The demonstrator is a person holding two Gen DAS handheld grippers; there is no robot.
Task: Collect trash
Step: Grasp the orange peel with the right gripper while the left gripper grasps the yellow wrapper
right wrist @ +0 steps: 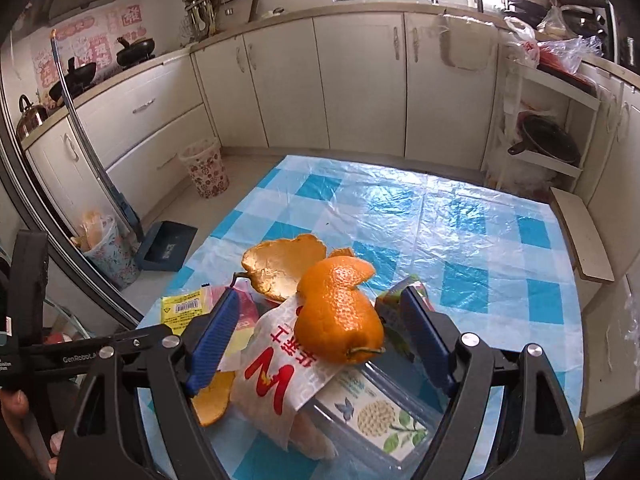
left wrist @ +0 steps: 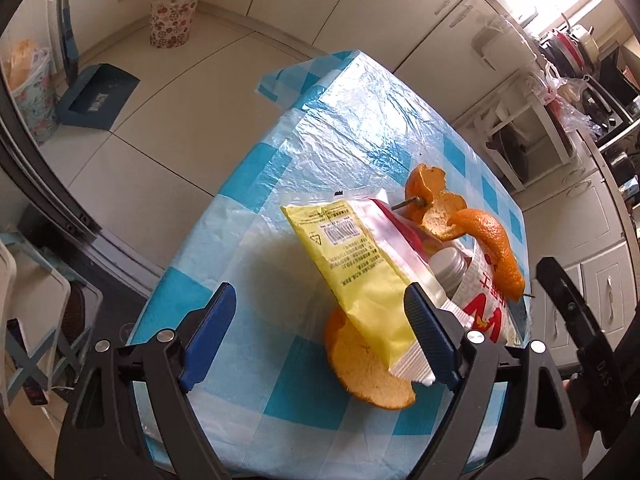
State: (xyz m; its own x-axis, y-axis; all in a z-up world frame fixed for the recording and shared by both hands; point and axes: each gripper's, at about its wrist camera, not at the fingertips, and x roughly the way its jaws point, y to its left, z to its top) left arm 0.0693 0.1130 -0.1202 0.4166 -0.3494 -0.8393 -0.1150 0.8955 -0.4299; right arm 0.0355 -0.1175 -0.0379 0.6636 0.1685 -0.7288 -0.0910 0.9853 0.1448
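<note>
Left gripper point(left wrist: 320, 336): I see jaws spread wide, holding nothing; yellow packet point(left wrist: 352, 264) edge lies against right blue pad, not clamped. Right gripper point(right wrist: 320, 340): jaws spread wide, empty, straddling trash pile without visible contact. Pile sits on checked counter point(right wrist: 460, 232), near corner: orange peel point(right wrist: 340, 320) on top of white wrapper point(right wrist: 276, 376), carton point(right wrist: 380, 416) beneath, second peel point(right wrist: 280, 264) behind. Patterned bin point(right wrist: 206, 170) on floor by cabinets, well apart from pile.
</note>
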